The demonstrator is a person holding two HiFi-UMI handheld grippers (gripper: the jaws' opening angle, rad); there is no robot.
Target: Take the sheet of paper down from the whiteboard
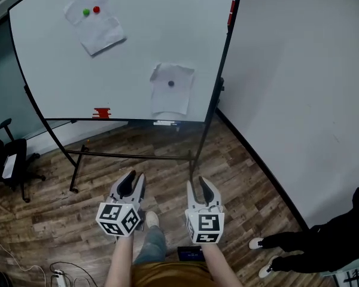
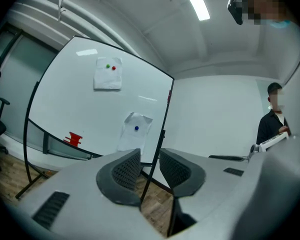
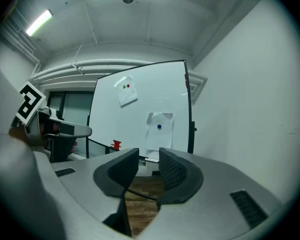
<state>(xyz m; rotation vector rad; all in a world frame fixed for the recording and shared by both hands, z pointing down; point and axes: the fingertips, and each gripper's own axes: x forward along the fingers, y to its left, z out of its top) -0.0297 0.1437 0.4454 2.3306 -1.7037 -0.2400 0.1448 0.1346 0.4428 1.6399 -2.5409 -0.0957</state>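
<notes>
A whiteboard point(image 1: 131, 46) on a wheeled stand carries two white sheets of paper. The upper sheet point(image 1: 99, 28) is pinned by a green magnet point(image 1: 86, 12) and a red magnet point(image 1: 96, 9). The lower sheet point(image 1: 170, 97) hangs near the board's bottom edge under one dark blue magnet point(image 1: 171, 84). My left gripper point(image 1: 136, 177) and right gripper point(image 1: 198, 183) are side by side over the floor, well short of the board, both open and empty. The lower sheet point(image 2: 134, 136) shows beyond the left gripper point(image 2: 150, 156), and the same lower sheet point(image 3: 158, 136) beyond the right gripper point(image 3: 149, 156).
A red eraser-like object point(image 1: 101, 113) sits on the board's tray. The stand's legs point(image 1: 78, 160) spread over the wood floor. An office chair point(image 1: 9, 160) is at the left, a person's legs point(image 1: 311, 241) at the right by the white wall, and cables point(image 1: 60, 274) lie at the lower left.
</notes>
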